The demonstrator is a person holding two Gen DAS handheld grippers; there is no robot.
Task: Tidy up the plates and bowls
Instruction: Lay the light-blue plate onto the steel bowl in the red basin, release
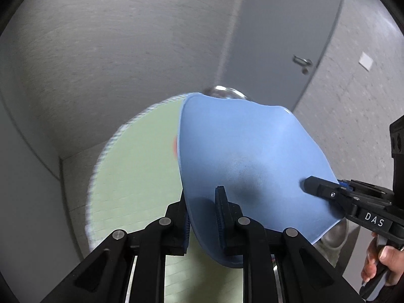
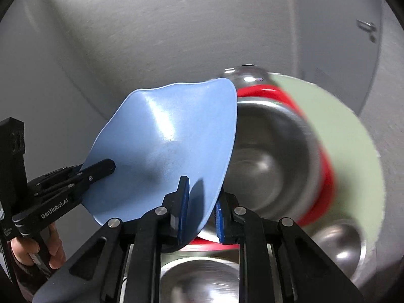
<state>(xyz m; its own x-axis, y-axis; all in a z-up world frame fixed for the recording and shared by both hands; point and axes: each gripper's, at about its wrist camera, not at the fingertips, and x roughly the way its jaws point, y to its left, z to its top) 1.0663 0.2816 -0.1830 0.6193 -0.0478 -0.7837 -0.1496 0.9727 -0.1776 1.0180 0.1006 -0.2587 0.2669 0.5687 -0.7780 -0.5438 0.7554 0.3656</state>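
Note:
A blue bowl (image 1: 252, 156) is held tilted in the air by both grippers. My left gripper (image 1: 204, 214) is shut on its rim, one finger inside and one outside. My right gripper (image 2: 200, 217) is shut on the opposite rim of the blue bowl (image 2: 171, 146). The right gripper also shows in the left wrist view (image 1: 323, 189), and the left gripper in the right wrist view (image 2: 101, 170). Beyond the bowl a steel bowl (image 2: 270, 161) sits in a red bowl (image 2: 325, 176) on a round pale green mat (image 2: 353, 131).
Two more steel bowls (image 2: 199, 280) (image 2: 341, 245) sit at the near edge of the green mat (image 1: 136, 166). Grey walls surround the scene, with a grey door (image 1: 285, 38) and its handle (image 1: 303, 61) at the back right.

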